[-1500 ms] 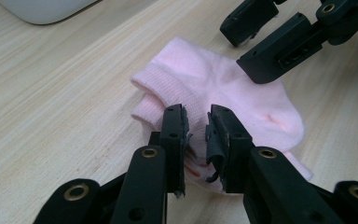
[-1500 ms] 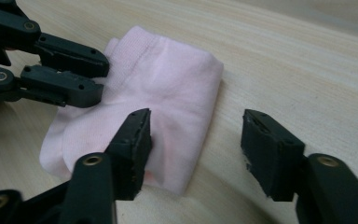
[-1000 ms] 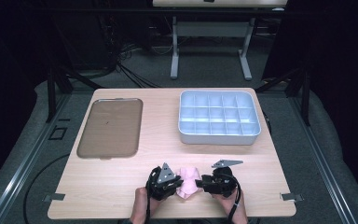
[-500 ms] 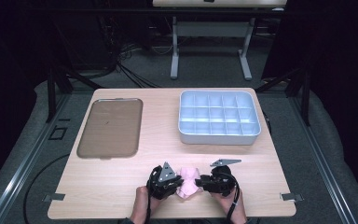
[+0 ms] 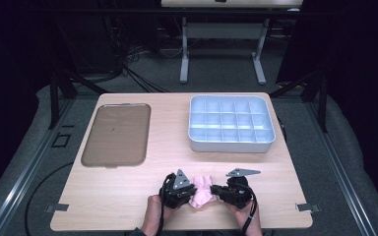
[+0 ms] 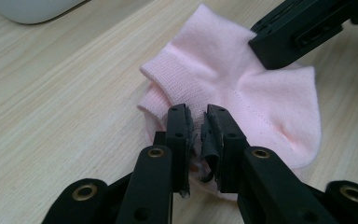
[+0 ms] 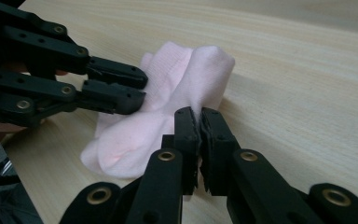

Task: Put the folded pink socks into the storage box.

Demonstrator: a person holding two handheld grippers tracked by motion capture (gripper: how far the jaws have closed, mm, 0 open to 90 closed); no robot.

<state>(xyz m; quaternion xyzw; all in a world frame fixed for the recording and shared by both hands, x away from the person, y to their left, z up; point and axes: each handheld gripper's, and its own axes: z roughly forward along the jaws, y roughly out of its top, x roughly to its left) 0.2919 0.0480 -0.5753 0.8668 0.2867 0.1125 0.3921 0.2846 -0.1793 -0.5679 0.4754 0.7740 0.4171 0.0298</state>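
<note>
Near the divided tray [image 5: 232,124], both grippers [image 5: 204,191] pinch the pink sock [image 5: 202,192].

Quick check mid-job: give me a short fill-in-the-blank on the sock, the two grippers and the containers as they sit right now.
1. Both grippers are clamped on a sock whose colour is ____.
2. The left gripper and the right gripper each have their jaws ____ on the fabric.
3. The compartment tray lies on the table's ____ side in the high view.
4. The flat brown tray holds ____ objects.

Missing words: pink; shut; right; no
</note>
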